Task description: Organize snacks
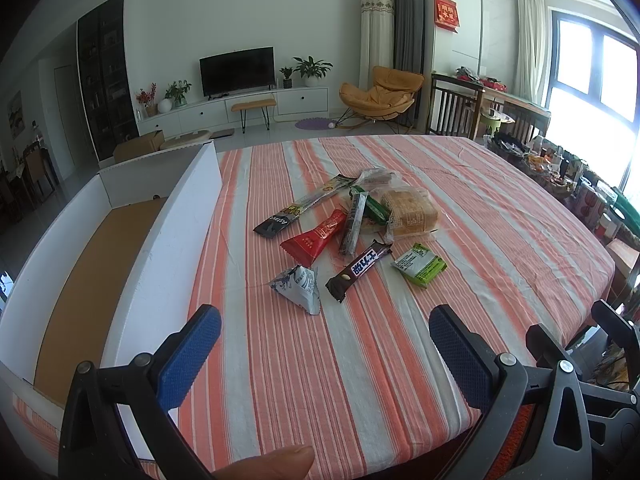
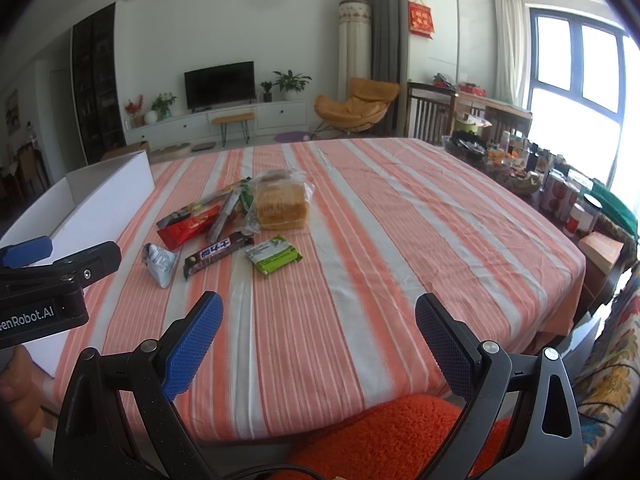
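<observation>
Tablecloth (image 1: pixel 360 360): orange-and-white stripes. Box (image 1: pixel 168 240): white walls, brown floor. Gripper pads (image 1: pixel 188 356): blue, knurled. Wrappers: red packet (image 1: pixel 316 236), brown bar (image 1: pixel 358 270), green-and-white pouch (image 1: pixel 420 265), possibly blue-printed silver sachet (image 1: pixel 300 286).

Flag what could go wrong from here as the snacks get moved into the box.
1. The red packet, the dark stick and the bread bag overlap in the pile, so closing on one may drag its neighbours.
2. The white box has a tall wall facing the snacks; a low carry by the left gripper could hit it.
3. The right gripper sits far back and must reach.
</observation>
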A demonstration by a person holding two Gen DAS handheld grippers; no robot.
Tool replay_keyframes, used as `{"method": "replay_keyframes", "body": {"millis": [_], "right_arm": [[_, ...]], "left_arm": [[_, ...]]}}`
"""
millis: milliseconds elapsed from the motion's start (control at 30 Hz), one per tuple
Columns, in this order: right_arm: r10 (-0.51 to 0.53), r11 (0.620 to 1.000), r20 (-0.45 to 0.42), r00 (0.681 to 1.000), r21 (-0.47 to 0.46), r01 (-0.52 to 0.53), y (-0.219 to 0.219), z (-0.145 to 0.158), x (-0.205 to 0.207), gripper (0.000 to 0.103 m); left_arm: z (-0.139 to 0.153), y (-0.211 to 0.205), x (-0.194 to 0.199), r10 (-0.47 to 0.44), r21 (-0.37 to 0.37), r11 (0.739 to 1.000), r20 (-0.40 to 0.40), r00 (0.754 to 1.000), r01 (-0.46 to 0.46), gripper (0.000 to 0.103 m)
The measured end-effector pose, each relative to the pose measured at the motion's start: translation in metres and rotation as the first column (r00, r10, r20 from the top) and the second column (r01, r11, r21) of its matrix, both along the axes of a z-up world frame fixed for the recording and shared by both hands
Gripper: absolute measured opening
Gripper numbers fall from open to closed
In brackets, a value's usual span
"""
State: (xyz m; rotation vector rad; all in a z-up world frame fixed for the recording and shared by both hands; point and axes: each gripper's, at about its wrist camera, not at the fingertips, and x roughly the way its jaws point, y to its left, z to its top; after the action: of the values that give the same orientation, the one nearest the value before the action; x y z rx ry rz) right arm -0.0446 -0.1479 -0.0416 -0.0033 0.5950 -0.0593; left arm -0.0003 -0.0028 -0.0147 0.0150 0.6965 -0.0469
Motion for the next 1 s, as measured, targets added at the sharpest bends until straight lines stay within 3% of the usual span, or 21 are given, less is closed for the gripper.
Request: {"method": "replay_keyframes", "body": {"millis": [1000], "right_arm": [[0.002,1.000,-0.007,1.000,0.003,-0.002,0.0017,-0.0031,-0.0003,0.099]], "left_arm": [[-0.0004,-0.0008,0.0000,0.000,-0.001,1.000,-0.002,1.000,0.000,0.103]]}}
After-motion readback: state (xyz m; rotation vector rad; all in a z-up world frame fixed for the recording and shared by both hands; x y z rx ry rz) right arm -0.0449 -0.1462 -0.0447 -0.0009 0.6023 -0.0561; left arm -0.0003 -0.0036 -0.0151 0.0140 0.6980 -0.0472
